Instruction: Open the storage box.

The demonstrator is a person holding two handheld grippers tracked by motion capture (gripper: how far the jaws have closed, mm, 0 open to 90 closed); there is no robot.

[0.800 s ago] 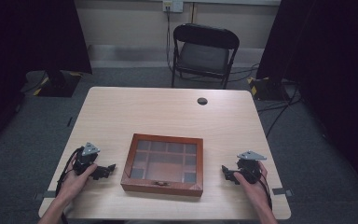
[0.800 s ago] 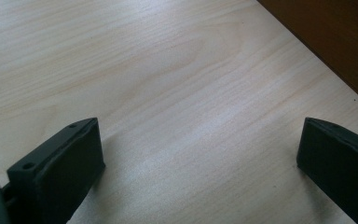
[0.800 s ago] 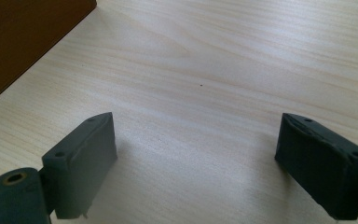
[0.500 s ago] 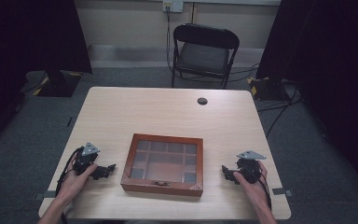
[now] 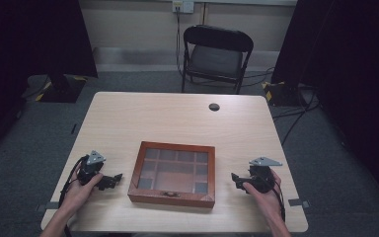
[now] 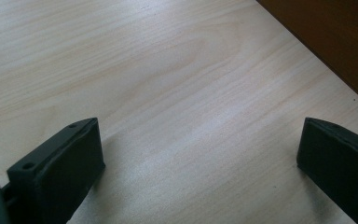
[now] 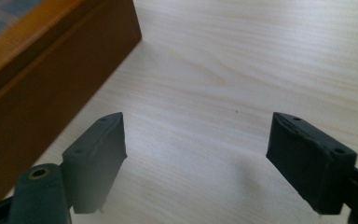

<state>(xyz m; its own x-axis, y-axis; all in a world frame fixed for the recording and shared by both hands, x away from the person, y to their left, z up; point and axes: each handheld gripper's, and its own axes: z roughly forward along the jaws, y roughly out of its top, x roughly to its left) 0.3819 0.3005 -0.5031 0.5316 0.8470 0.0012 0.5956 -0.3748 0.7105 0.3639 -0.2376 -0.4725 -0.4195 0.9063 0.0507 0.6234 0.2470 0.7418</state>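
One flat brown wooden box with a glass lid (image 5: 172, 174) was seen near the front edge of the pale wooden table (image 5: 177, 118), about in the middle between the two hands. The lid was shut. Through the glass, rows of small square compartments could be seen, split by thin wooden bars. A small metal clasp was set in the middle of the front wall, on the side facing the person. The box was lying flat, and its long side was laid from left to right across the table.

The left gripper (image 5: 113, 178) was held just beside the left side of the box, not touching it. Its jaws were pointed at the box and spread wide, with nothing but bare table between them in the left gripper view. The right gripper (image 5: 236, 178) was held near the right side of the box, also apart from it. Its jaws were spread wide too, and nothing was held. In the right gripper view, a brown wall of the box (image 7: 42, 88) was seen off to one side.
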